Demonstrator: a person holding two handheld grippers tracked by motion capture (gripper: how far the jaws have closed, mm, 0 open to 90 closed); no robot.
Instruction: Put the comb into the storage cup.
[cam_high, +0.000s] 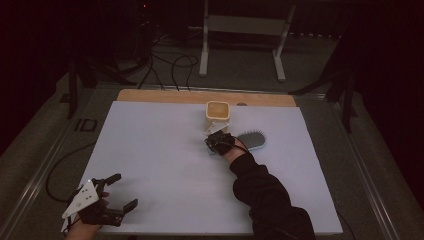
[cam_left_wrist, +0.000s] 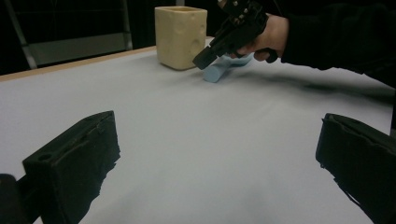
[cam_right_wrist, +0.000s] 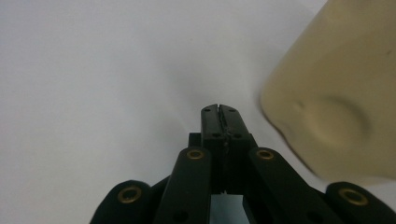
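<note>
A pale yellow square cup (cam_high: 217, 110) with dimpled sides stands near the far edge of the white mat (cam_high: 150, 150). Just right of it lies a hairbrush (cam_high: 253, 140) with a pale blue handle (cam_left_wrist: 219, 71). My right gripper (cam_high: 212, 132) hovers between cup and brush, jaws pressed together with nothing between them. In the left gripper view its tip (cam_left_wrist: 199, 61) points down beside the handle's end. The right gripper view has the shut tips (cam_right_wrist: 218, 109) over bare mat, the cup (cam_right_wrist: 336, 93) close on the right. My left gripper (cam_high: 125, 191) rests open at the mat's near left corner.
A wooden strip (cam_high: 175, 96) runs along the table's far edge behind the mat. Beyond it stand a white metal frame (cam_high: 240, 30) and cables on the floor. A dark sleeve (cam_high: 265, 195) reaches across the mat's right half.
</note>
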